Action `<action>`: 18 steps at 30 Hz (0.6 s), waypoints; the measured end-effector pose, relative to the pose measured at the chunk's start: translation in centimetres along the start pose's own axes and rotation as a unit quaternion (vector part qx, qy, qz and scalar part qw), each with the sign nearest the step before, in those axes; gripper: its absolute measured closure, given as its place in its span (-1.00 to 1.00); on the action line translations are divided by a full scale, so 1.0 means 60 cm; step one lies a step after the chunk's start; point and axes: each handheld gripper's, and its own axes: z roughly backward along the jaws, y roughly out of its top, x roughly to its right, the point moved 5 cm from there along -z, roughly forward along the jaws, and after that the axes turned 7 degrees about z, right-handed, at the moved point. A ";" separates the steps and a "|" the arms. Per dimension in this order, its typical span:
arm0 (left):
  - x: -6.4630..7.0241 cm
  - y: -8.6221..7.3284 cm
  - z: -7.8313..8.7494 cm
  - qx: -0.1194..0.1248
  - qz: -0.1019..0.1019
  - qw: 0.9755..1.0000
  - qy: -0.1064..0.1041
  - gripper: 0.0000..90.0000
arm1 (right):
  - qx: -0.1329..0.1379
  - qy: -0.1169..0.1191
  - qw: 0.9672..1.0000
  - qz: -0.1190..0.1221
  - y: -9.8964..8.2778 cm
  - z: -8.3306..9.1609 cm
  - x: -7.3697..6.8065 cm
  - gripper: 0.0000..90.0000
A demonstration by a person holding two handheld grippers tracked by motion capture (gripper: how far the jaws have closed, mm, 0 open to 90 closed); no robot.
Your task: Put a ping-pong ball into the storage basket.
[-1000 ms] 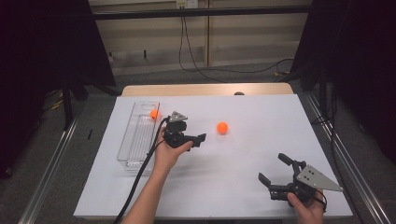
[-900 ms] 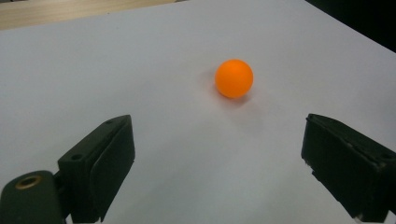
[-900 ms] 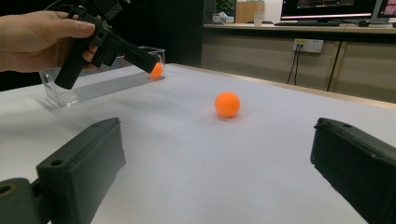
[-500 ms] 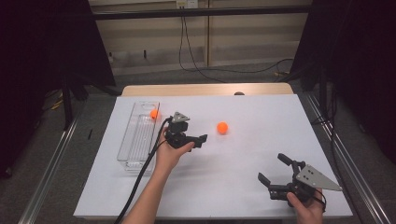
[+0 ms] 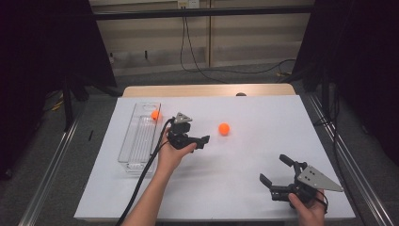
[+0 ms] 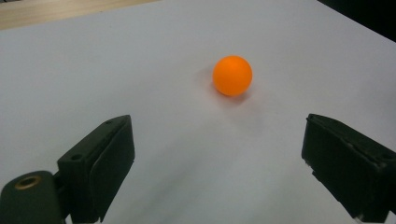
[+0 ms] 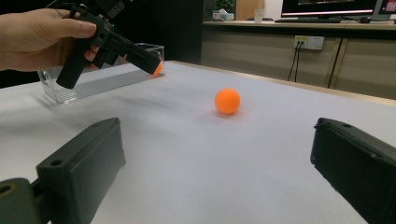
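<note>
Nothing moved; right gripper view adds ball [image 7: 157,68] inside tray [image 7: 70,91]

Plain bright orange ball [image 5: 224,128] at centre frame, no markings. Second orange ball [image 5: 155,114] inside clear, colourless tray [image 5: 136,148] at left, ridged along its floor. Matte black left gripper [image 5: 205,140] with small grey three-cornered plate, black cable trailing to bottom edge. Black right gripper [image 5: 274,170] at lower right, larger grey plate. White, unpatterned table sheet [image 5: 263,113]; pale wood strip [image 5: 207,90] along its upper edge. Dark grey floor [image 5: 56,188] around.
</note>
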 end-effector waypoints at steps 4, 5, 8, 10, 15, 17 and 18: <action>0.003 0.000 -0.010 0.000 0.001 1.000 -0.001 -0.79 | 0.001 -0.002 1.000 -0.006 -0.001 0.000 0.003 -0.95; 0.003 0.000 -0.011 -0.003 -0.002 1.000 -0.001 -0.79 | 0.001 -0.003 1.000 -0.006 -0.001 0.000 0.004 -0.95; 0.008 0.002 -0.019 -0.002 -0.004 1.000 -0.005 -0.79 | 0.000 -0.002 1.000 -0.003 -0.001 -0.001 0.005 -0.95; 0.010 0.004 -0.023 0.001 -0.004 1.000 -0.006 -0.79 | 0.000 -0.002 1.000 -0.003 -0.001 -0.002 0.006 -0.95; 0.014 0.010 -0.031 0.002 -0.010 1.000 -0.007 -0.79 | 0.001 -0.003 1.000 -0.005 0.000 -0.003 0.008 -0.95; 0.016 0.013 -0.034 0.007 -0.011 1.000 -0.008 -0.79 | 0.002 -0.003 1.000 -0.005 0.000 -0.003 0.009 -0.95; 0.016 0.014 -0.035 0.008 -0.011 1.000 -0.010 -0.79 | 0.002 -0.002 1.000 -0.005 0.000 -0.004 0.009 -0.95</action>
